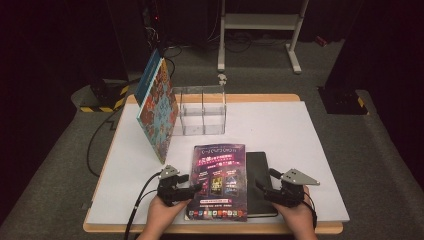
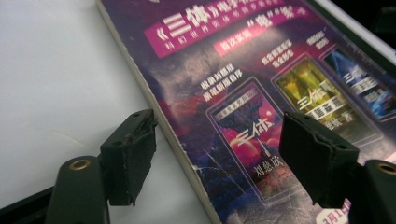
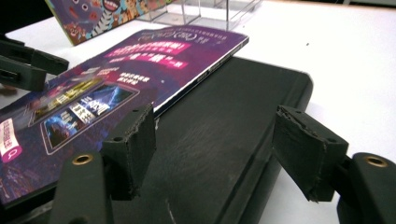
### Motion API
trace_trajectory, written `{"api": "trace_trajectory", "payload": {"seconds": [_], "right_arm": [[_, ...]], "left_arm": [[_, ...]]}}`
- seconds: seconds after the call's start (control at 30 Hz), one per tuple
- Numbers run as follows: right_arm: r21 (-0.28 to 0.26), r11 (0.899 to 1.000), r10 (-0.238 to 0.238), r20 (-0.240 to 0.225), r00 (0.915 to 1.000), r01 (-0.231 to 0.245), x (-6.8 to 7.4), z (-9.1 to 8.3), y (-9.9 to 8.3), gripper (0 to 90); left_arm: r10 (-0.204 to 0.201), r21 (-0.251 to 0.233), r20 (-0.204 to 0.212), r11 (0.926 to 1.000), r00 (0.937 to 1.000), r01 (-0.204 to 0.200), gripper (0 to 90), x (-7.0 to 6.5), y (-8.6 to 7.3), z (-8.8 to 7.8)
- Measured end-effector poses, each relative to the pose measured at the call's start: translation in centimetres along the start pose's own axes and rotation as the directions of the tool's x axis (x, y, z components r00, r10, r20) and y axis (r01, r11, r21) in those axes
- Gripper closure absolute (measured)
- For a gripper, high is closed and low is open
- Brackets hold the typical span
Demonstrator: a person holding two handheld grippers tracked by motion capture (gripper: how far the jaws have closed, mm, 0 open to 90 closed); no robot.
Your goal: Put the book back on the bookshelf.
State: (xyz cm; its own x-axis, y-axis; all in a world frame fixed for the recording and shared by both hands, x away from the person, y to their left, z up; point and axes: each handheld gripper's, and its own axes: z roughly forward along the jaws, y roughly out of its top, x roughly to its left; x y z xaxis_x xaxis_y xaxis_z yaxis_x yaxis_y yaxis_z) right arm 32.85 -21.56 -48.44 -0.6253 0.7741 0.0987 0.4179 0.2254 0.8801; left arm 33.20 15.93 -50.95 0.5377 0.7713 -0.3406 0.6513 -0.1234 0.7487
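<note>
three books point(image 1: 219, 181), two hand-held grippers point(image 1: 196, 188)

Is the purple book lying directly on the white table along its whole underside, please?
No, the purple book rests partly on the black book, its right edge overlapping that cover.

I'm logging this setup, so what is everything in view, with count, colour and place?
purple book: 1, purple and pink cover, flat at the table's near middle, lying partly on the black book
black book: 1, black, flat under the purple book's right side
patterned books: 2, blue and orange-red, upright, leaning at the rack's left
rack: 1, clear, far middle
table: 1, white top, wood edge
left gripper: 1, black, open at the purple book's left edge
right gripper: 1, black, open at the black book's right edge
hands: 2, near edge
</note>
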Motion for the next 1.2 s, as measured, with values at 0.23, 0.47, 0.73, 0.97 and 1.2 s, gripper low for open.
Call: {"api": "trace_trajectory", "payload": {"seconds": [0.23,0.47,0.73,0.97,1.2], "right_arm": [[0.011,1.000,-0.013,-0.013,0.9998,0.013,0.5,0.3,0.1,29.6],[0.028,1.000,-0.010,-0.021,0.9997,0.010,0.6,0.6,0.1,28.9],[0.027,1.000,0.007,-0.005,1.0000,-0.007,0.3,0.5,0.1,27.2],[0.028,0.999,0.028,0.019,0.9994,-0.028,-0.5,0.3,0.0,25.0],[0.035,0.998,0.058,0.035,0.9977,-0.059,-1.2,0.2,0.0,21.0]], "left_arm": [[0.003,0.000,-0.011,1.0000,0.9999,-0.003,25.2,-0.4,0.1,0.3],[-0.002,0.006,0.002,1.0000,1.0000,0.002,31.3,-0.6,0.2,0.5],[-0.007,0.014,0.070,0.9999,0.9975,0.006,32.5,-1.6,0.5,1.5],[-0.006,-0.006,0.125,1.0000,0.9921,0.007,34.1,-2.7,0.7,2.2],[0.064,-0.031,0.150,0.9977,0.9867,-0.060,35.3,-4.4,1.3,2.4]]}}
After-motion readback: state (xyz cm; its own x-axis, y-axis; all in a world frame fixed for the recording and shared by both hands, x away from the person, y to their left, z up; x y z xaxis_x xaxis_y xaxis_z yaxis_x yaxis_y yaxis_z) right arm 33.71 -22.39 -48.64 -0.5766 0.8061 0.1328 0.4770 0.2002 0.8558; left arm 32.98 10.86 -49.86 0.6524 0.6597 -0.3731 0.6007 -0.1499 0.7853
